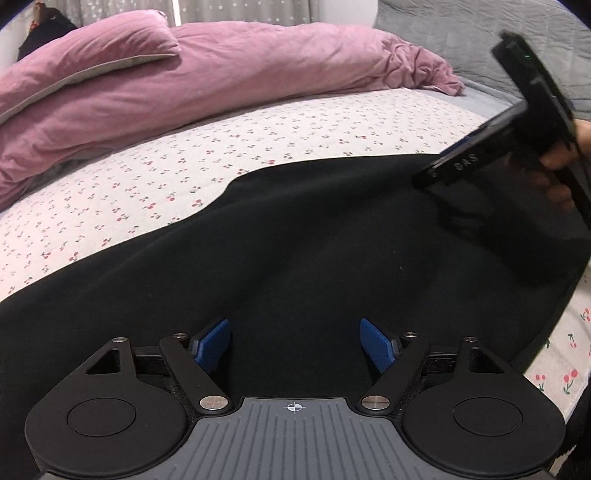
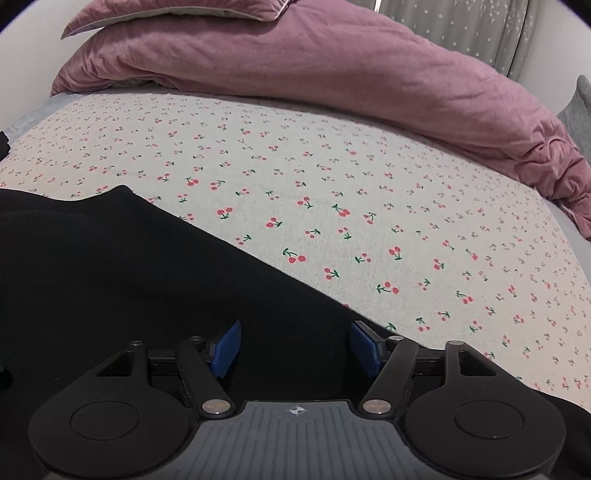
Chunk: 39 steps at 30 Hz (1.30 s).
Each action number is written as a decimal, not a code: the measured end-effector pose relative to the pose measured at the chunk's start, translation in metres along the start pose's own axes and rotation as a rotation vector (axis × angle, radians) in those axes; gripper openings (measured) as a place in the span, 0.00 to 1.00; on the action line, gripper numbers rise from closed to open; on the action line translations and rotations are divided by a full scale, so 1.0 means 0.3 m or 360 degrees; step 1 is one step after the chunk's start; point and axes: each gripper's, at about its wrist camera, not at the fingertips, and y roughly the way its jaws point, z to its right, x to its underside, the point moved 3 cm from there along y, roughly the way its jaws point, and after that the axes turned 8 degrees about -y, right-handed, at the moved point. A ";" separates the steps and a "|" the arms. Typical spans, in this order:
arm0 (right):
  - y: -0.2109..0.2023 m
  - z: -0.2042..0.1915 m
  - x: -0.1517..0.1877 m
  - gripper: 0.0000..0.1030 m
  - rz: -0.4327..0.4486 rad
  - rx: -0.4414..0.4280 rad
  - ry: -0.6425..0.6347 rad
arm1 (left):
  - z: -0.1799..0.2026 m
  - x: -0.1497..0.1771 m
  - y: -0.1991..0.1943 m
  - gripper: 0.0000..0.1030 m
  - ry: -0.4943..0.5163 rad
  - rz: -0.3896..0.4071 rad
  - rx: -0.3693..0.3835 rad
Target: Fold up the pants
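Observation:
Black pants (image 1: 295, 236) lie spread across the cherry-print bed sheet (image 1: 184, 158), with soft wrinkles. My left gripper (image 1: 294, 345) is open, its blue pads just above the near part of the pants, holding nothing. The body of the right gripper (image 1: 509, 147) shows in the left wrist view at the right, held in a hand over the pants. In the right wrist view the pants (image 2: 129, 277) fill the lower left over the sheet (image 2: 369, 221). My right gripper (image 2: 295, 347) is open above the pants' edge, holding nothing.
A pink duvet (image 1: 221, 81) is bunched along the far side of the bed, also in the right wrist view (image 2: 332, 74). A grey quilted cover (image 1: 480, 33) lies at the far right. The bed's near edge is at the lower right (image 1: 569, 373).

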 end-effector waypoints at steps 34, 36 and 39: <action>-0.449 0.431 0.443 0.83 0.0065 0.0223 0.0486 | 0.213 0.117 -0.088 0.58 0.0349 0.0099 0.0516; -0.490 0.450 0.478 0.84 0.0067 0.0262 0.0505 | 0.231 0.120 -0.093 0.50 0.0350 0.0113 0.0518; -0.538 0.505 0.532 0.86 0.0070 0.0308 0.0595 | 0.255 0.125 -0.089 0.33 0.0357 0.0124 0.0498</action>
